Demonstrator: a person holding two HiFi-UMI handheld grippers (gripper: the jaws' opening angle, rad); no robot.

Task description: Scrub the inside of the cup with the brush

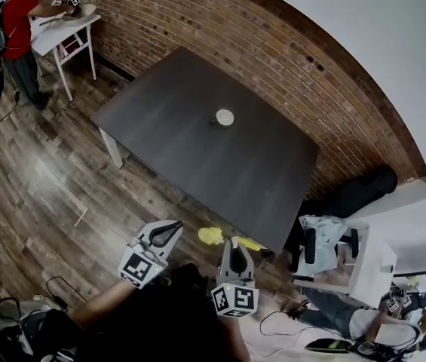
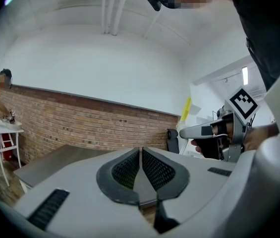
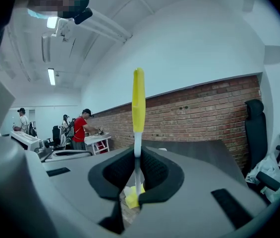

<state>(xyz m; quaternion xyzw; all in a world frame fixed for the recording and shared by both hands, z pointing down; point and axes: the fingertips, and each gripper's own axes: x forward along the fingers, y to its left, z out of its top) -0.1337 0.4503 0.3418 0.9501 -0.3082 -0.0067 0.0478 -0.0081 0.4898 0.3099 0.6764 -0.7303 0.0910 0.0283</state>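
A small white cup (image 1: pixel 224 117) stands near the middle of the dark table (image 1: pixel 167 119). Both grippers hover over the wooden floor, short of the table's near edge. My right gripper (image 1: pixel 235 243) (image 3: pixel 138 158) is shut on a yellow brush (image 1: pixel 211 236) (image 3: pixel 138 100). The brush's thin white shaft is pinched between the pads, its yellow handle stands up in the right gripper view, and its yellow head hangs below the jaws. My left gripper (image 1: pixel 169 229) (image 2: pixel 140 155) is shut with nothing between its pads. The right gripper (image 2: pixel 204 131) also shows in the left gripper view.
A person in red (image 1: pixel 18 21) works at a small white table (image 1: pixel 69 25) by the brick wall at the far left. A black office chair (image 1: pixel 363 191), a white desk (image 1: pixel 416 232) and a seated person (image 1: pixel 378 319) are at the right. Cables lie on the floor.
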